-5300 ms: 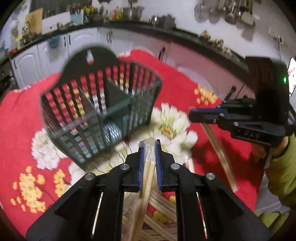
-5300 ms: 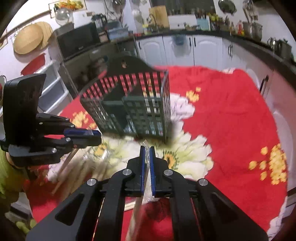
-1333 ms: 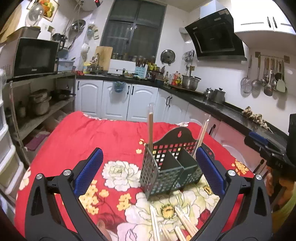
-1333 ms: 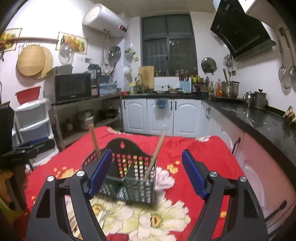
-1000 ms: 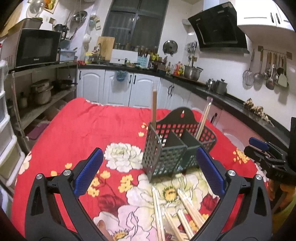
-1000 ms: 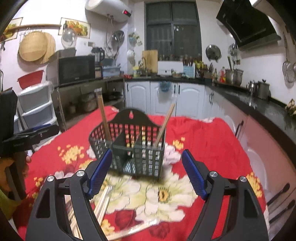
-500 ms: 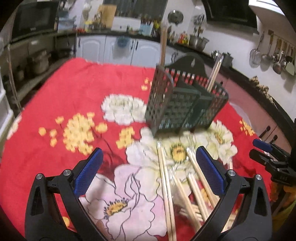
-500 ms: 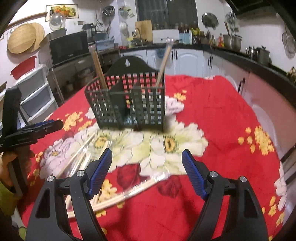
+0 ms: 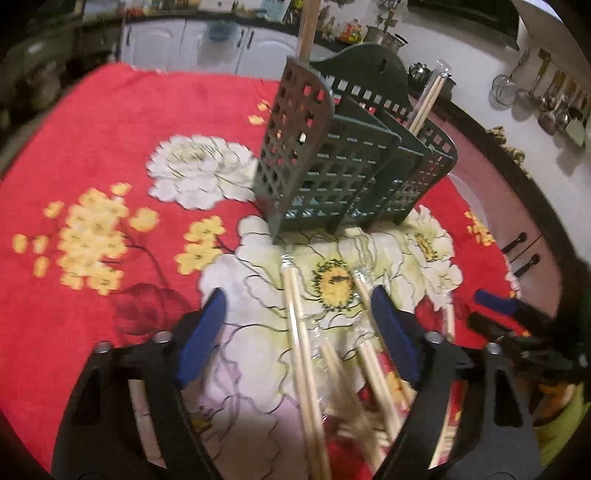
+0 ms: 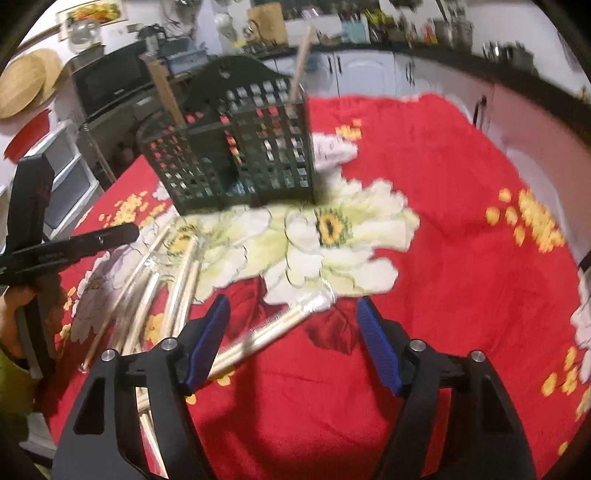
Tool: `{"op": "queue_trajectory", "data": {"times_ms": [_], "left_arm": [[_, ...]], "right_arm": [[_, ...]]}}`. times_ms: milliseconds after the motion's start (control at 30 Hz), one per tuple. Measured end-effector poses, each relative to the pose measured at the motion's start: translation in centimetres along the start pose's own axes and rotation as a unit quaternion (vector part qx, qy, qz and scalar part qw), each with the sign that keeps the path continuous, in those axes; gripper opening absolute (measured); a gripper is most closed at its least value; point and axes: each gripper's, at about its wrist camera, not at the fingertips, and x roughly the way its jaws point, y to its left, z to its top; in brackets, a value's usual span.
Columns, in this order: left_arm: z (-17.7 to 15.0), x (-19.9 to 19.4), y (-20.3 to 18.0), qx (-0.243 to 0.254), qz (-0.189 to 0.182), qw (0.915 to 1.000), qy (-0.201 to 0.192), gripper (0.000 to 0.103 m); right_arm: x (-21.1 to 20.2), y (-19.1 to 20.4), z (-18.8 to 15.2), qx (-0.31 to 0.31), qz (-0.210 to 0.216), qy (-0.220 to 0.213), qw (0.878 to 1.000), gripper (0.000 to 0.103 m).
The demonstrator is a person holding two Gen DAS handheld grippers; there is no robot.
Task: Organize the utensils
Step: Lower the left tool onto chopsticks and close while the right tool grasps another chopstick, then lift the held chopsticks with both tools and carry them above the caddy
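A dark green slotted utensil basket (image 9: 347, 162) stands upright on the red flowered tablecloth (image 9: 92, 147); it also shows in the right wrist view (image 10: 236, 151). A wrapped chopstick pair (image 9: 428, 99) and a second pair (image 9: 306, 29) stand in it. Several wrapped chopstick pairs (image 9: 303, 332) lie on the cloth in front of it. My left gripper (image 9: 297, 321) is open, low over these pairs. My right gripper (image 10: 291, 328) is open over one wrapped pair (image 10: 280, 325) lying apart from the pile (image 10: 147, 288).
The table's far edge meets white cabinets (image 9: 177, 48) and a dark counter with kitchenware. The right gripper shows in the left wrist view (image 9: 517, 332) at the right. The left gripper shows in the right wrist view (image 10: 55, 251) at the left. A shelf with a microwave (image 10: 107, 81) stands left.
Both grippers earlier held chopstick pairs shut, and those pairs now stand in the basket. Both grippers are open now and have dropped from high up to just above the chopsticks on the cloth.
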Motion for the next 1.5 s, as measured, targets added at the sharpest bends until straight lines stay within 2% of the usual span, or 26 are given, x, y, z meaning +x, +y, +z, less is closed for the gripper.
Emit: {"op": "queue_trajectory", "data": {"times_ms": [167,333,533,600,633,767,800,933,1267,1500], "left_arm": [[0.7,2.1,0.1,-0.006,-0.002,0.9997,0.024,0.060],[1.4,3.3,0.0,-0.003,0.003,0.9995,0.033,0.060],[2.3,4.6,0.0,-0.005,0.011,0.9992,0.037,0.059],[2.4,4.8,0.0,0.000,0.020,0.9991,0.037,0.053],[2.5,4.9,0.0,0.004,0.025,0.9990,0.036,0.050],[2.6,5.1,0.1,0.016,0.042,0.9984,0.036,0.029],[2.6,5.1,0.3,0.020,0.045,0.9982,0.034,0.022],[2.7,4.8,1.5,0.011,0.039,0.9985,0.037,0.010],[2.9,4.2,3.0,0.015,0.006,0.9991,0.038,0.007],[3.0,0.9,2.3,0.028,0.008,0.9996,-0.001,0.007]], "right_arm": [[1.4,-1.2,0.1,0.036,0.008,0.032,0.999,0.056],[2.2,-1.8,0.5,0.057,0.016,0.041,0.997,0.050],[2.7,-2.0,1.2,0.067,0.007,0.044,0.997,0.037],[2.9,-2.1,1.4,0.071,0.006,0.044,0.997,0.033],[2.9,-2.3,1.5,0.074,0.005,0.043,0.996,0.027],[2.7,-2.5,1.5,0.087,0.020,0.041,0.995,0.012],[2.7,-2.5,1.4,0.086,0.021,0.038,0.995,0.011],[2.7,-2.6,1.4,0.096,0.033,0.030,0.994,0.008],[2.0,-2.6,2.1,0.101,0.056,0.008,0.993,0.006],[-0.5,-1.4,3.4,0.060,0.066,-0.038,0.995,0.004]]}}
